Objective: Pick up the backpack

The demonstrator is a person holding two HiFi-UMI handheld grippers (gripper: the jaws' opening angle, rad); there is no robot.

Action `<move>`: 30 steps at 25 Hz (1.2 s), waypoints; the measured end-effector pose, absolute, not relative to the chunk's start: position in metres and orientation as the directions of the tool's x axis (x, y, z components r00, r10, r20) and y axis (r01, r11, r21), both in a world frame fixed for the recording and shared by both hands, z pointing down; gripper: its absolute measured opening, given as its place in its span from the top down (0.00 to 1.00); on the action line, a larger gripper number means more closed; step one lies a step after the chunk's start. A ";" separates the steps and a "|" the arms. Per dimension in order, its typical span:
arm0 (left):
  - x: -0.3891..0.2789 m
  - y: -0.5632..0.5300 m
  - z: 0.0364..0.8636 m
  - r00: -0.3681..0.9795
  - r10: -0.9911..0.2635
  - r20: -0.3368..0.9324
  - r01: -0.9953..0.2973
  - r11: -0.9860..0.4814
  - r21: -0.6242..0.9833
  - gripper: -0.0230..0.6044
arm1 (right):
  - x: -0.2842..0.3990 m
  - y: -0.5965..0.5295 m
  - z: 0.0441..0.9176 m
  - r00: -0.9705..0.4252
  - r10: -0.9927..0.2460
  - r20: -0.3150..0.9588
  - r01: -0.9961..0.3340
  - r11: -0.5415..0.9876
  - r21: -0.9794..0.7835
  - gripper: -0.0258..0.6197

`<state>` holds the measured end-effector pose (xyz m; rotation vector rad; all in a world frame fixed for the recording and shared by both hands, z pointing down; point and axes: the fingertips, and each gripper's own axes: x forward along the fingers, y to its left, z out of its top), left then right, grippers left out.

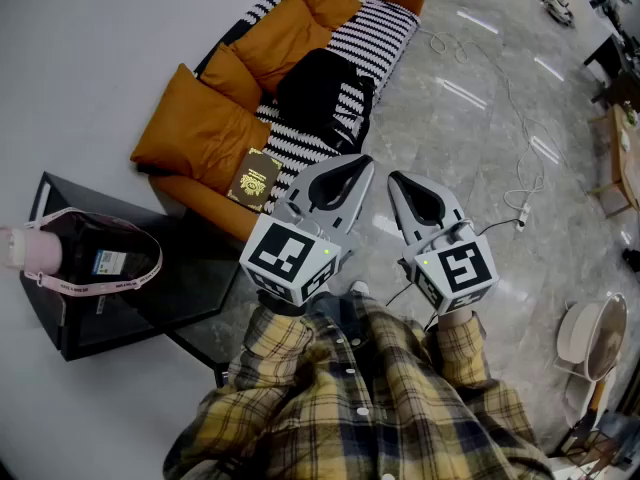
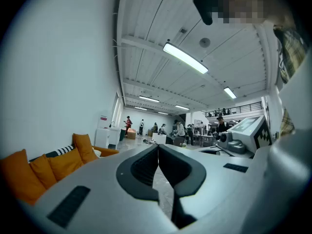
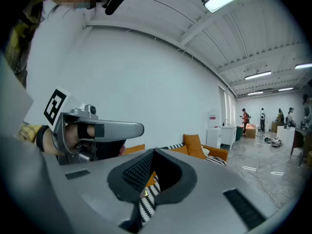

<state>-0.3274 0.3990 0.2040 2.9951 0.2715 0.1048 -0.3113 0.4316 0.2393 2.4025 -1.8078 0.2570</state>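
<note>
This is a big open workspace, part lab and part office, with a living-room corner staged in it. An orange sofa (image 1: 385, 33) and a black side table (image 1: 200, 298) stand on a polished grey stone floor (image 1: 470, 158), where loose cables (image 1: 521, 213) trail. Strip lights (image 2: 185, 58) line the high white ceiling (the hall runs far back), and people (image 2: 180, 129) gather at desks below a railed mezzanine (image 2: 239, 109).

Seen from the head view, the person is holding a pair of tongs in each hand, side by side at the centre of the frame. The left tongs (image 1: 358, 162) are pointing toward the upper edge, with jaws pressing together and nothing between them. The right tongs (image 1: 396, 179), just to their right, are likewise closed and empty. Two yellow plaid sleeves (image 1: 275, 338) are reaching up from the bottom edge, with the marker cubes (image 1: 291, 256) sitting just above the wrists.
</note>
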 end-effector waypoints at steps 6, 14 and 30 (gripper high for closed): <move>-0.331 0.397 0.204 0.985 0.165 0.057 0.156 -0.978 0.136 0.93 | -0.308 0.436 0.241 0.279 -0.938 0.203 -0.957 -0.289 -0.021 0.94; -0.331 0.403 0.193 0.990 0.135 0.037 0.131 -0.985 0.110 0.93 | -0.308 0.449 0.234 0.258 -0.948 0.188 -0.964 -0.267 -0.020 0.94; -0.291 0.390 0.201 0.991 0.129 0.040 0.125 -0.988 0.092 0.93 | -0.267 0.448 0.246 0.273 -0.943 0.189 -0.959 -0.283 -0.027 0.94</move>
